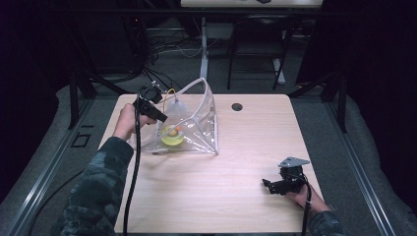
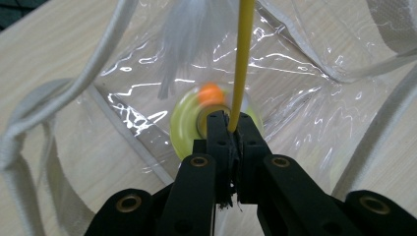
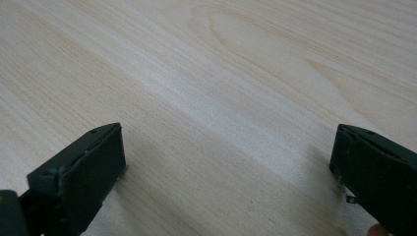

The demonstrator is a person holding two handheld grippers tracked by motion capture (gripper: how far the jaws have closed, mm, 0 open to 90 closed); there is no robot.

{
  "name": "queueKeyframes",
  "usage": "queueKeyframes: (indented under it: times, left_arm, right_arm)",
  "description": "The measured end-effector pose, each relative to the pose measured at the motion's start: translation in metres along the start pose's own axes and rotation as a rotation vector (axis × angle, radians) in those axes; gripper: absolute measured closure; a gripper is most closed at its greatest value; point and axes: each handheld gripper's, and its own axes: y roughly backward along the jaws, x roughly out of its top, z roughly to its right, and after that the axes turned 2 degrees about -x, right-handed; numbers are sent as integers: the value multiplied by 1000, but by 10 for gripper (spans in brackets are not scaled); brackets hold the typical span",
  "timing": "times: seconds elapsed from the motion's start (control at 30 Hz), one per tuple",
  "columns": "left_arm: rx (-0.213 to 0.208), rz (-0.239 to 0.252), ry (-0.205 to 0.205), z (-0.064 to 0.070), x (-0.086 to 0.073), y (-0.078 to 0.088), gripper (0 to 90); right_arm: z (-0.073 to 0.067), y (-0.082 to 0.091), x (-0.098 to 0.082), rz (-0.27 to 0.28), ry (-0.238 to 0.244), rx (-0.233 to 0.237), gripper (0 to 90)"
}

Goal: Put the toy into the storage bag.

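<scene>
Clear, floppy plastic makes the bag at the table's left likely light and slippery, best held by its trim, while the left gripper pinches a yellow cord and the right gripper rests apart.

Light wooden table, dark grommet hole, tangled floor cables

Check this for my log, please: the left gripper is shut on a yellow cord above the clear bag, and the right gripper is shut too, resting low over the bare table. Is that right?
One detail is wrong. The right gripper is open: the right gripper view shows its jaws wide apart over bare table. The rest holds: the left gripper is shut on the yellow cord above the clear bag.
</scene>
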Motion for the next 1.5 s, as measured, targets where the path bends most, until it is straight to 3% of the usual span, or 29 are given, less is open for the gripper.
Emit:
queueKeyframes:
  times: [0.33,0.43,0.63,0.7,0.73,0.77,0.87,1.03,1.23,1.33,1.5]
  left_arm:
    - [3,-34,49,-6,-5,-9,861]
    - [-7,-24,79,-10,-9,-8,818]
    - [-11,5,92,-8,-14,3,750]
    - [-15,14,86,-6,-17,8,650]
    - [-15,13,87,-4,-19,12,650]
    - [-13,27,86,-1,-23,18,567]
    - [-7,34,79,3,-27,26,439]
    - [17,80,63,17,-43,54,301]
    - [23,118,76,25,-63,75,161]
    - [38,129,80,28,-76,82,142]
    - [70,95,92,28,-99,83,90]
  right_arm:
    - [0,0,0,2,1,0,0]
    - [0,0,0,1,1,0,0]
    - [0,0,0,1,1,0,0]
    - [0,0,0,0,3,-2,0]
    - [0,0,0,0,3,-2,0]
    - [0,0,0,0,3,-2,0]
    - [0,0,0,0,3,-2,0]
    - [0,0,0,1,5,-2,0]
    - [0,0,0,3,0,0,0]
    - [0,0,0,4,-1,0,0]
    - [0,0,0,3,0,0,0]
